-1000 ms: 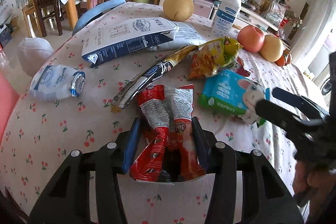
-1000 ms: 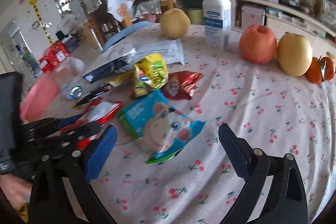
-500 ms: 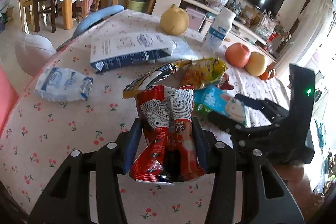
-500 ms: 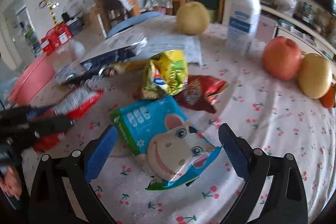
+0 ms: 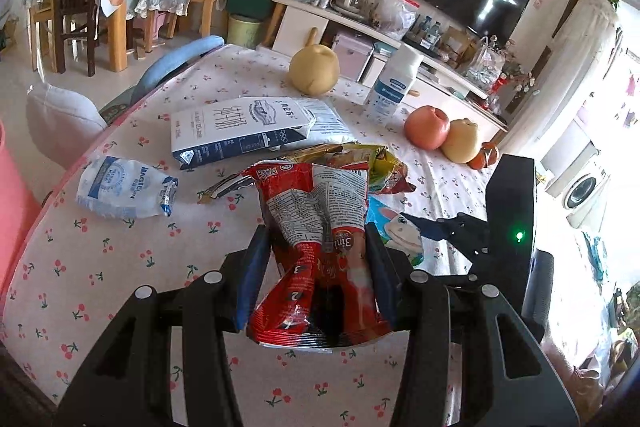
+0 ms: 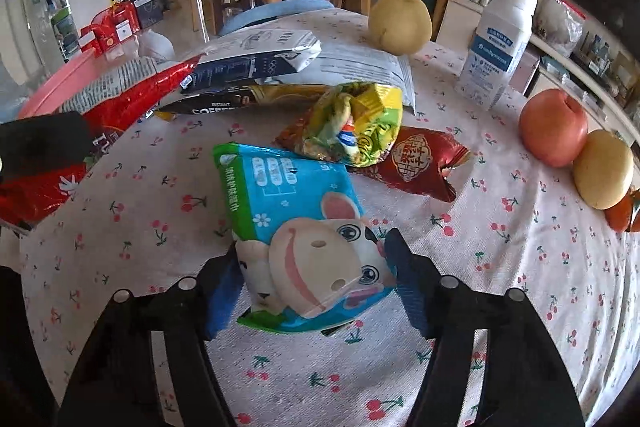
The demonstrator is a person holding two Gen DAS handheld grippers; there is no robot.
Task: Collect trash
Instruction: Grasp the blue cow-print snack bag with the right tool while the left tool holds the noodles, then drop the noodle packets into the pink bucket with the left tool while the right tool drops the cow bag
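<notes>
Left gripper (image 5: 316,267) is clamped tight on the red snack wrapper (image 5: 320,227), crumpled and lifted clear of the cherry-print tablecloth (image 5: 120,267). Now the right gripper (image 6: 312,267): its blue pads sit either side of the blue cartoon-cow wipes packet (image 6: 304,227), apparently pressing its near end, though a firm hold isn't certain. The packet's long axis runs straight away from the claw, toward the yellow-green snack bag (image 6: 356,123) and dark red wrapper (image 6: 416,163) beyond. Right hand's nearer those; a pink bin rim (image 6: 60,79) waits far left.
</notes>
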